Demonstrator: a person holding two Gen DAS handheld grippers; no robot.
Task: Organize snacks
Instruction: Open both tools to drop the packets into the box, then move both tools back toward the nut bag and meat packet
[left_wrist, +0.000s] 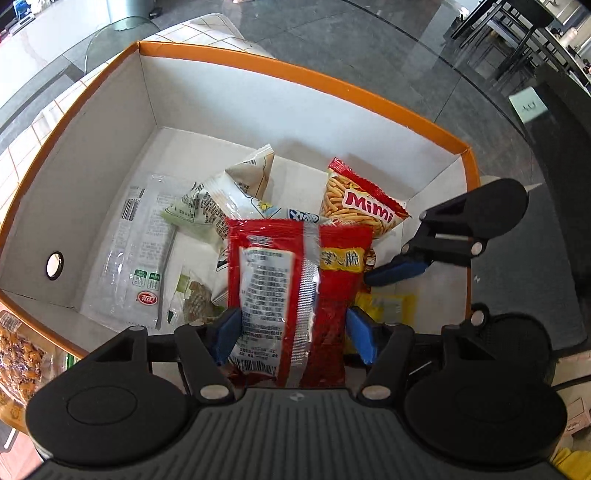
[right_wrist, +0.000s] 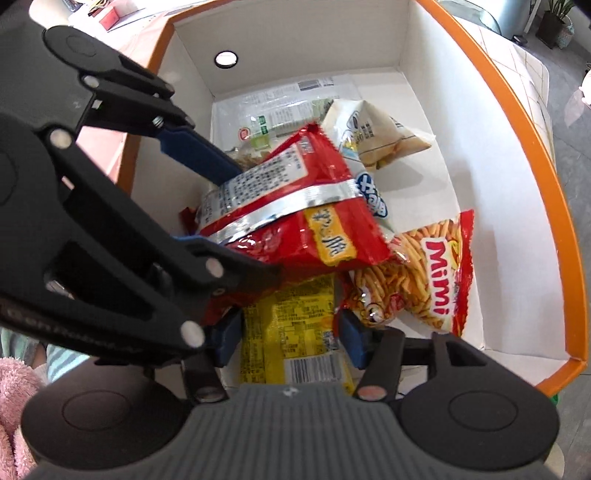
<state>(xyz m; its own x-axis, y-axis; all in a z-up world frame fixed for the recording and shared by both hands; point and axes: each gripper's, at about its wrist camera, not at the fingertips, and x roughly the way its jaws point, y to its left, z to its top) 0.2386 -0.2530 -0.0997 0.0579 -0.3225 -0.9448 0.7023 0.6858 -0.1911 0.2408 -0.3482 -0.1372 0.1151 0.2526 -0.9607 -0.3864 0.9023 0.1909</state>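
Note:
An orange-rimmed white box (left_wrist: 295, 77) holds several snack packs. My left gripper (left_wrist: 291, 332) is shut on a red snack bag (left_wrist: 295, 280) and holds it over the box's near side. It also shows in the right wrist view (right_wrist: 303, 210). My right gripper (right_wrist: 291, 339) is shut on a yellow snack pack (right_wrist: 291, 332) low in the box, just under the red bag. A red Mimi noodle bag (right_wrist: 424, 280) lies to its right. A white bag (left_wrist: 236, 192) and a clear wrapper (left_wrist: 140, 243) lie further in.
A bag of brown snacks (left_wrist: 18, 354) lies outside the box at the left. The box's far half (right_wrist: 461, 155) shows bare white floor. A glass table edge (left_wrist: 480, 85) and dark chairs (left_wrist: 517, 29) stand beyond the box.

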